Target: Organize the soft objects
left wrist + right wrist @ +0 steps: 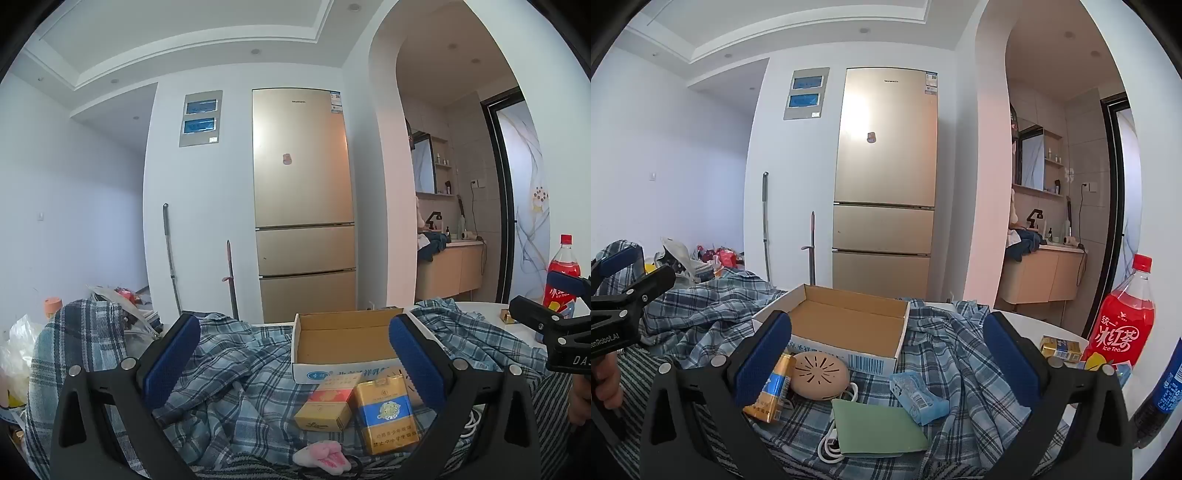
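Here, a gold three-door fridge (303, 199) stands against the white back wall, with an arched opening to a washroom on its right. In front of the cameras a blue plaid cloth (236, 373) lies rumpled across the table (1030, 325), one end heaped up at the left; this soft thing covers most of the table top, and a striped fabric (631, 365) shows under its near edge. An open cardboard box (849, 325) sits on the cloth, in the middle, with nothing visible inside it. A red ice tea bottle (1121, 325) stands upright at the right on the bare table, and a dark bottle with a blue label (1165, 384) stands nearer the camera beside it.

The left tool (295, 363) hangs just above the cloth with its blue pads spread wide and nothing between them; the right tool (886, 363) is likewise spread wide and holds nothing.

Smaller things lie on the cloth before the box: a green flat pouch (875, 428) over a white cable (831, 443), a round tan gadget (820, 373), a pale blue packet (918, 397), a gold and blue carton (386, 413), an orange and gold carton (327, 404), and a small pink plush piece (323, 458) at the near edge.
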The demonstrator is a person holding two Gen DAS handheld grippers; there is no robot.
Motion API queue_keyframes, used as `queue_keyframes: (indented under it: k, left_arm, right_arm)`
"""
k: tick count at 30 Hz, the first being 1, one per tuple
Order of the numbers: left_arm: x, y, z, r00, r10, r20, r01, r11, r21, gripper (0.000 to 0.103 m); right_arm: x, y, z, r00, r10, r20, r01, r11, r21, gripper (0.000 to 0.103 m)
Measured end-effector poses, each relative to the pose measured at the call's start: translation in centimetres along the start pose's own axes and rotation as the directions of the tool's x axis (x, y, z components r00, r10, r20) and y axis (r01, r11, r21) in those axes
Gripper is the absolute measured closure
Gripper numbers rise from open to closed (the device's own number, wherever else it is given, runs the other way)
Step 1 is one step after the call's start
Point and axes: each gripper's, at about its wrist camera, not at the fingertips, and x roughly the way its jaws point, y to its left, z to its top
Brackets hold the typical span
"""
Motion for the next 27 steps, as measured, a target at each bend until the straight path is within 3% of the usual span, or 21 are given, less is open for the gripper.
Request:
queue_keyframes:
  k: [27]
  left_arm:
    - [-0.18,-0.36,-0.03,1.0,-0.001,0.0,0.001,1.0,0.007,0.0]
  right_arm:
    - [-0.08,0.01,0.03,1.0,-0.002,0.002,0.002,1.0,-0.005,0.0]
